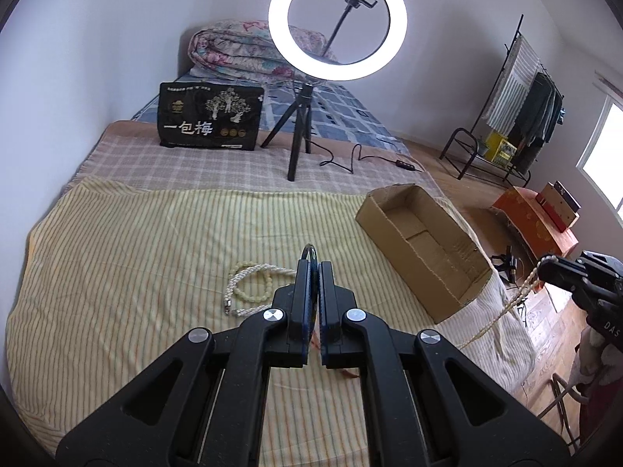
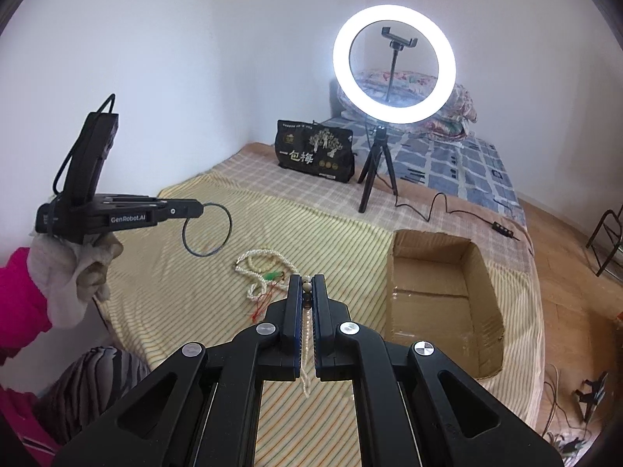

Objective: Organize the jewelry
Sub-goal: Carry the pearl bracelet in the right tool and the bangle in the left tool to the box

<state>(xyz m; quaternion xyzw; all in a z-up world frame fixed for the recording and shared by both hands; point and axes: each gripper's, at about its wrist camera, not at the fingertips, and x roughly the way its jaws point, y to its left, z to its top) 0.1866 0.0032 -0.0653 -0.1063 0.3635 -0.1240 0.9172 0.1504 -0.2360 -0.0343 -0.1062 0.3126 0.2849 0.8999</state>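
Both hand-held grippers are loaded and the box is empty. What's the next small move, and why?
Probably carry the right hand-held gripper, shut on the pearl strand, over the open cardboard box and release. It hangs beside the box, nearer than the left hand-held gripper holding the dark bangle.

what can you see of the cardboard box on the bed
The cardboard box is a plain brown, shallow, rectangular carton, open at the top with rough, torn-looking rims and no flaps showing. Inside, only its bare floor shows, with seams and a strip of clear tape; no jewelry is visible in it. It sits flat on the striped yellow bedsheet near the bed's right edge, to the right of the bead necklaces. Neither tool touches it.
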